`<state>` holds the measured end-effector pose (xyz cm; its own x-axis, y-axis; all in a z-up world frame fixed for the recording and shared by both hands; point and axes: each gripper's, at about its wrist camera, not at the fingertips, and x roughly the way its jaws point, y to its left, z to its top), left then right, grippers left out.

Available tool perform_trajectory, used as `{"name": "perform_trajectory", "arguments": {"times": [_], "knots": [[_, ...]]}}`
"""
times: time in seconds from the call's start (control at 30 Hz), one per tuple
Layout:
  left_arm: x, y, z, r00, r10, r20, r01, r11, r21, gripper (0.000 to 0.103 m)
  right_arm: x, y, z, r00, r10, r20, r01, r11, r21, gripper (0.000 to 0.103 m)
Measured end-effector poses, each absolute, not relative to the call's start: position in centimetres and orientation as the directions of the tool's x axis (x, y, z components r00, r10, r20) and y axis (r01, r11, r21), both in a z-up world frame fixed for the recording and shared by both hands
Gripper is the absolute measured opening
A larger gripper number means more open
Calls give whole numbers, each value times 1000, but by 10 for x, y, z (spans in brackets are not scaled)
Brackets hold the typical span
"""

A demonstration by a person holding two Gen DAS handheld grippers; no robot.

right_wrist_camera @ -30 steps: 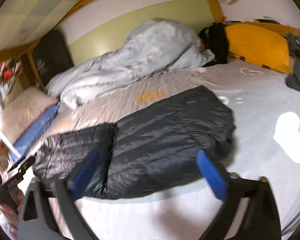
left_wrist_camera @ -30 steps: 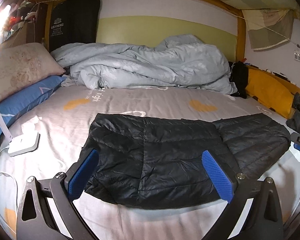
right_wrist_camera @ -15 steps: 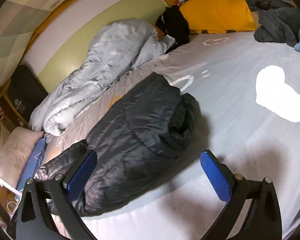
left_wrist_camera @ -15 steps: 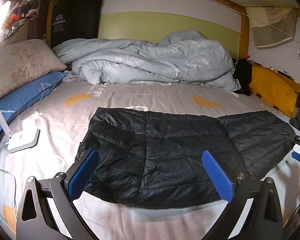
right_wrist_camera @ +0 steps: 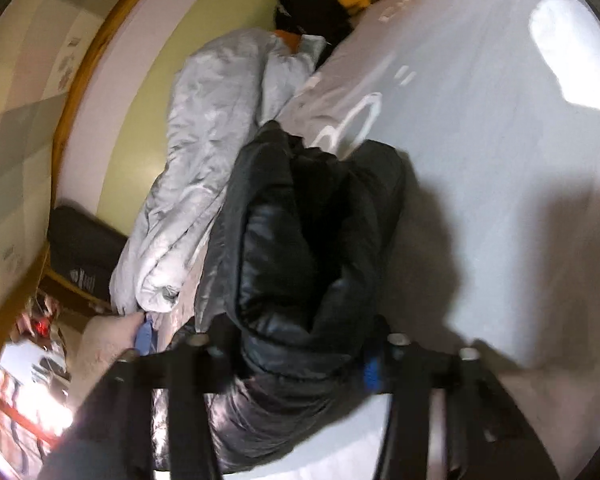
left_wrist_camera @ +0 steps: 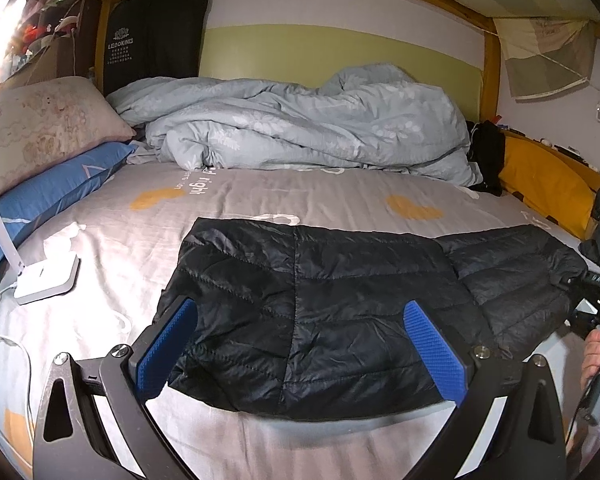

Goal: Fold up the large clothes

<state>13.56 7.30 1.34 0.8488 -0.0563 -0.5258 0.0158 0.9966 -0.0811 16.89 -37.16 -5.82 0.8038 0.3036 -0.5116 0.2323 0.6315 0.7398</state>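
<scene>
Right gripper (right_wrist_camera: 296,360) just closed on black quilted puffer jacket (left_wrist_camera: 320,304) end; left gripper (left_wrist_camera: 300,352) wide open, empty. Risk: slippery shell slipping out mid-fold.

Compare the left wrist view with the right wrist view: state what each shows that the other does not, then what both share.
Only the left wrist view shows the open left gripper hovering over the jacket's near hem, the white lamp base, and the hand holding the right gripper. Only the right wrist view shows the right gripper, whose jaws have just been closing, pinching a puffy end of the jacket. Both show the black quilted jacket on the grey bedsheet, the crumpled pale blue duvet and the yellow cushion.
</scene>
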Motion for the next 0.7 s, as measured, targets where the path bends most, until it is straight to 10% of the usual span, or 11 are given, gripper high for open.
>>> {"name": "perform_trajectory", "arguments": {"times": [0.17,0.47,0.7], "knots": [[134,75,16,856,-42,-515,2,997,-79,103,161,-367,-30,826,237,-512,207,718,665,16],[137,83,18,845,-61,-532,-7,992,-125,103,148,-391,66,844,-82,-531,241,941,238,16],[158,70,-10,706,-268,-655,138,960,-245,98,136,-345,108,898,-74,-433,115,991,70,17]]}}
